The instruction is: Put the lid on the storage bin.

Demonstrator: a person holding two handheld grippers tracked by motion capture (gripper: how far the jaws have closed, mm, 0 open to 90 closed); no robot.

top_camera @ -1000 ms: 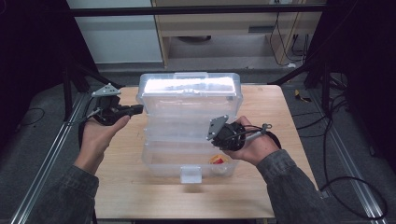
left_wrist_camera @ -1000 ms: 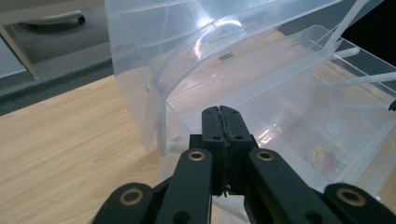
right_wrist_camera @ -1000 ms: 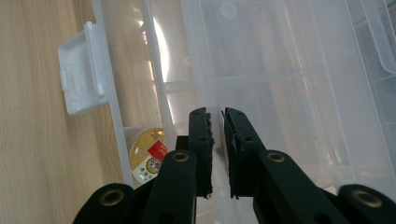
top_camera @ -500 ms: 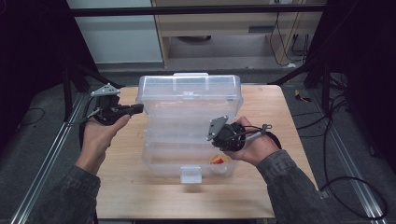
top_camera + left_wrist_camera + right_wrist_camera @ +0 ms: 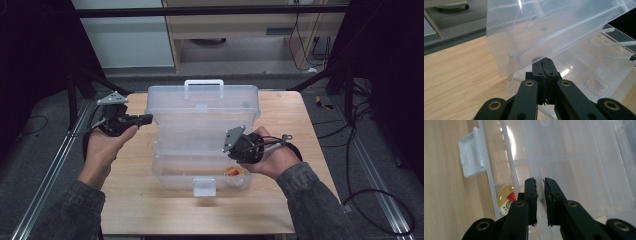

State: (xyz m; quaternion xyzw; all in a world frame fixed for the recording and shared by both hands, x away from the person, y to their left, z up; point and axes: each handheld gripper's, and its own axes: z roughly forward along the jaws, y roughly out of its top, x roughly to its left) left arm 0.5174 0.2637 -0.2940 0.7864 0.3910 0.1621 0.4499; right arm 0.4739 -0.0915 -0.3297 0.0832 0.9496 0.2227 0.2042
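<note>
A clear plastic box (image 5: 165, 175) stands on the wooden table with its lid (image 5: 202, 100) raised. My left gripper (image 5: 145, 118) is shut with nothing in it, its tips (image 5: 545, 62) against the lid's left lower edge. My right gripper (image 5: 235, 150) reaches into the box from the right. Its jaws (image 5: 539, 181) are closed on the thin wall of the clear inner tray (image 5: 574, 170). A round red and yellow disc (image 5: 232, 171) lies in the box's front right corner, below the right gripper (image 5: 505, 198).
The box's white latch (image 5: 204, 186) hangs over its front wall, and its handle (image 5: 204, 82) sticks up at the back. Bare table (image 5: 125, 200) lies left, right and in front of the box. Dark frame posts stand at both back corners.
The bright glare on the lid has faded. Both hands and the box keep their places.
</note>
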